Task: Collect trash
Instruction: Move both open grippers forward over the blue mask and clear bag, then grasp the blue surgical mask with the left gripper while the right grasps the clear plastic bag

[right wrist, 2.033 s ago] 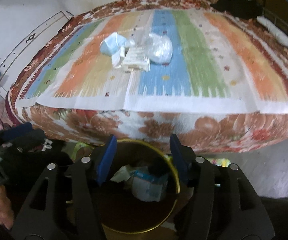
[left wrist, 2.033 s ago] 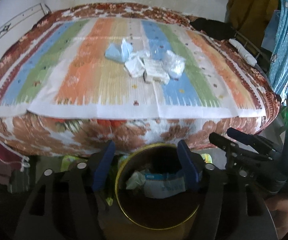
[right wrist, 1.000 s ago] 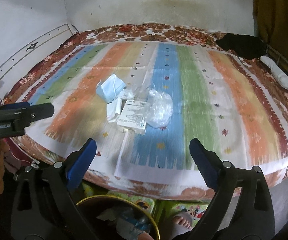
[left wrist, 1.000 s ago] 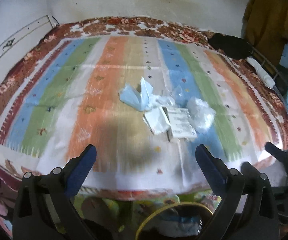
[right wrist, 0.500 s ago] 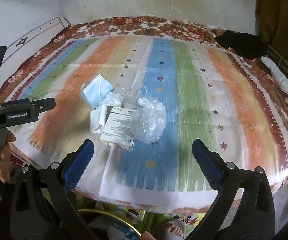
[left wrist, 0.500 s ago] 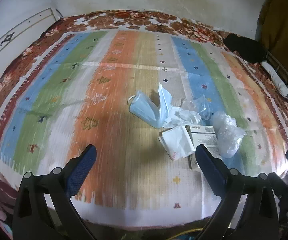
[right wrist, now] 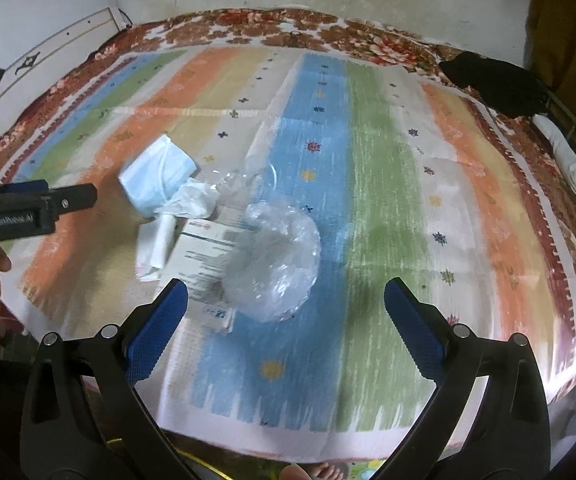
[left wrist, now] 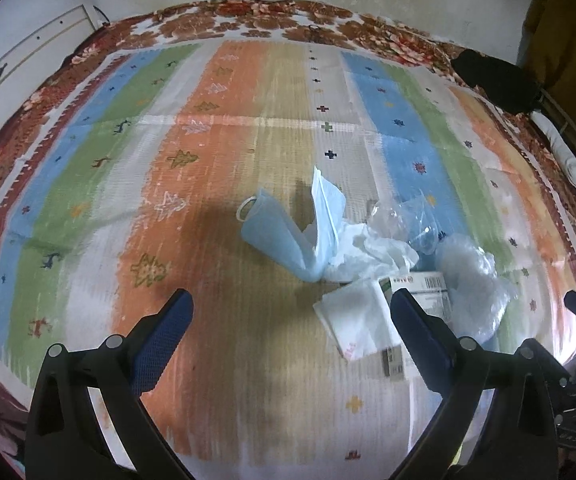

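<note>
A pile of trash lies on the striped bedspread [left wrist: 216, 240]. It holds a blue face mask [left wrist: 284, 236], crumpled white tissue [left wrist: 367, 252], a folded white paper [left wrist: 359, 318], a white printed box [left wrist: 419, 292] and crumpled clear plastic [left wrist: 471, 280]. My left gripper [left wrist: 291, 328] is open and empty, just short of the mask and paper. In the right wrist view my right gripper [right wrist: 284, 312] is open and empty, with the clear plastic [right wrist: 276, 260] between its fingertips' line and the box [right wrist: 204, 256], mask [right wrist: 156, 180] and tissue [right wrist: 192, 200] to its left.
The bed [right wrist: 467, 200] fills both views, with a white wall behind. A black cloth [right wrist: 491, 84] lies at the far right corner. The left gripper's side [right wrist: 28, 208] shows at the left of the right wrist view. A yellow bin rim [right wrist: 208, 468] peeks below the bed edge.
Both grippers have risen from the bin, opened wide and moved forward over the bed toward the trash pile. The bin has dropped out of the left wrist view.
</note>
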### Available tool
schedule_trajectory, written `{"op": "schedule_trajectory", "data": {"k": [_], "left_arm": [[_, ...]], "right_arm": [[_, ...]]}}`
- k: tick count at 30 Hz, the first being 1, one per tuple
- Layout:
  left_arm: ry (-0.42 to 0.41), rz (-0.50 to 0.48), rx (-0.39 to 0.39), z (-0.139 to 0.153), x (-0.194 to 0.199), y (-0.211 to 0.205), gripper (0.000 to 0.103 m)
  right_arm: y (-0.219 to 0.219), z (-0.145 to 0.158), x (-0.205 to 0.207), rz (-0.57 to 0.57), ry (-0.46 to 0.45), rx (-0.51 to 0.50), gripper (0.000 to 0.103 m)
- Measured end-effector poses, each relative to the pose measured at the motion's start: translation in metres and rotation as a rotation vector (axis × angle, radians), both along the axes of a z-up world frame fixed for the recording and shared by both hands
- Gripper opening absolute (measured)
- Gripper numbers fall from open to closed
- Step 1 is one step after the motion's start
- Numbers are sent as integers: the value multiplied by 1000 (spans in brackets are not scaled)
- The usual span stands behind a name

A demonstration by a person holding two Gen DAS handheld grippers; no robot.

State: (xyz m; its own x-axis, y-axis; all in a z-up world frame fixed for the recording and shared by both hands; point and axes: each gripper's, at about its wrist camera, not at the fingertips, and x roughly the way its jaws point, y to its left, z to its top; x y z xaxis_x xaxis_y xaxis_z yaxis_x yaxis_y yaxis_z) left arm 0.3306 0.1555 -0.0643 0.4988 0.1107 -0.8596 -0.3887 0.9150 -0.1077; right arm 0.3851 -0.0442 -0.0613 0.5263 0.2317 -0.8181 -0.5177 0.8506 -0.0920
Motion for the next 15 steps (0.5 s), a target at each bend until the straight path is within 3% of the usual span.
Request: {"op": "schedule_trajectory", "data": {"k": [6, 11, 15], "left_arm": [[18, 17, -36, -11, 19, 10, 96], [31, 12, -34, -18, 33, 11, 91], [59, 4, -27, -27, 46, 10, 82]], "right_arm": [[1, -13, 27, -25, 74, 38, 90], [5, -25, 42, -32, 118, 41, 83], [8, -36, 54, -36, 162, 39, 71]]}}
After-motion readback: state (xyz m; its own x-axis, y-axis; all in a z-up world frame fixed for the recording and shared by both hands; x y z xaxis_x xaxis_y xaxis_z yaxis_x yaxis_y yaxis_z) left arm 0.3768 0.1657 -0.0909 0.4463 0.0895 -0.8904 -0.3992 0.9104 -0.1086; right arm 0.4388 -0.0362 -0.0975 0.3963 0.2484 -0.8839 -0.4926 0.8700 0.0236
